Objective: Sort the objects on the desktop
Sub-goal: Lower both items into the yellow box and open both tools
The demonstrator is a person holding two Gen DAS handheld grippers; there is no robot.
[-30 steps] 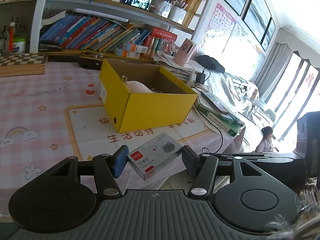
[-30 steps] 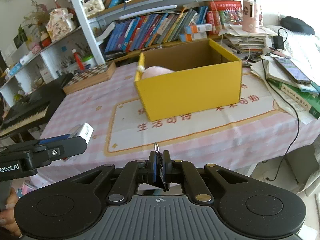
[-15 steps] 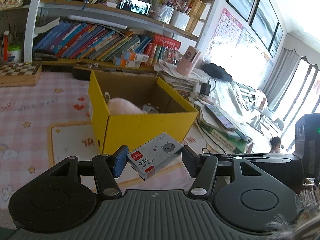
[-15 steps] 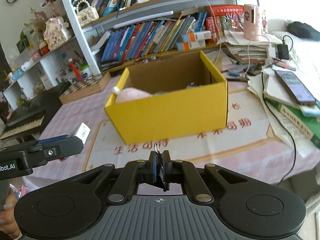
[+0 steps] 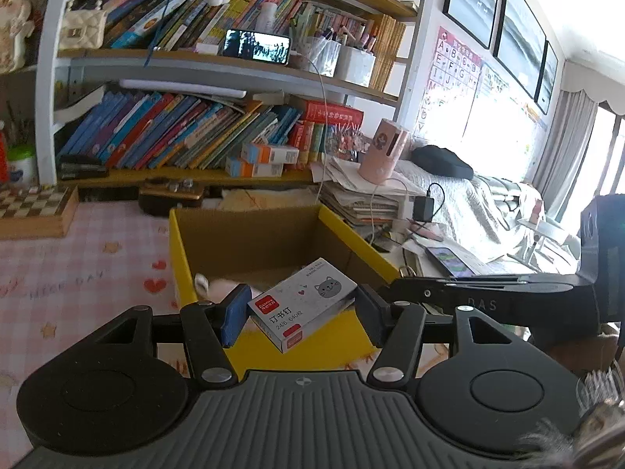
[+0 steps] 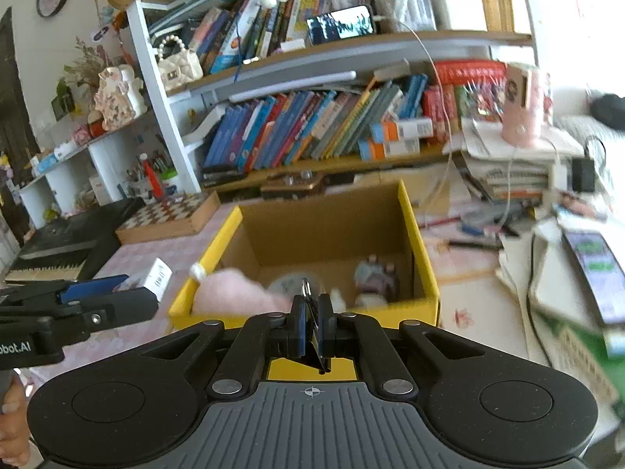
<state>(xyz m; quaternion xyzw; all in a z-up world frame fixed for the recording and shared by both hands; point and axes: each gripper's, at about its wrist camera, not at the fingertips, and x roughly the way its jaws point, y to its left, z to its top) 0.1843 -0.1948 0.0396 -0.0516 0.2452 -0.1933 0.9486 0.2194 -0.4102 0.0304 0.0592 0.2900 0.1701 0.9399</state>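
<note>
My left gripper (image 5: 302, 309) is shut on a small white staple box (image 5: 312, 293) with a grey cat face and a red label, held tilted just above the near wall of the open yellow cardboard box (image 5: 177, 258). My right gripper (image 6: 311, 306) is shut on a black binder clip (image 6: 305, 288) whose wire loop sticks up; it hangs over the yellow box's (image 6: 424, 258) front rim. Inside lie a pink plush (image 6: 234, 297), a round item and a small toy (image 6: 375, 277). The left gripper (image 6: 142, 292) with the staple box (image 6: 156, 277) shows at left.
A chessboard box (image 6: 168, 215) and a black keyboard (image 6: 50, 250) lie left of the yellow box. Stacked papers, cables, a phone (image 6: 593, 269) and a pink cup (image 5: 384, 152) crowd the right. Bookshelves rise behind. A hand (image 6: 11, 430) holds the left gripper.
Both grippers have moved forward to the yellow box and now hang over its near rim; its inside has come into view. Both grips are unchanged.
</note>
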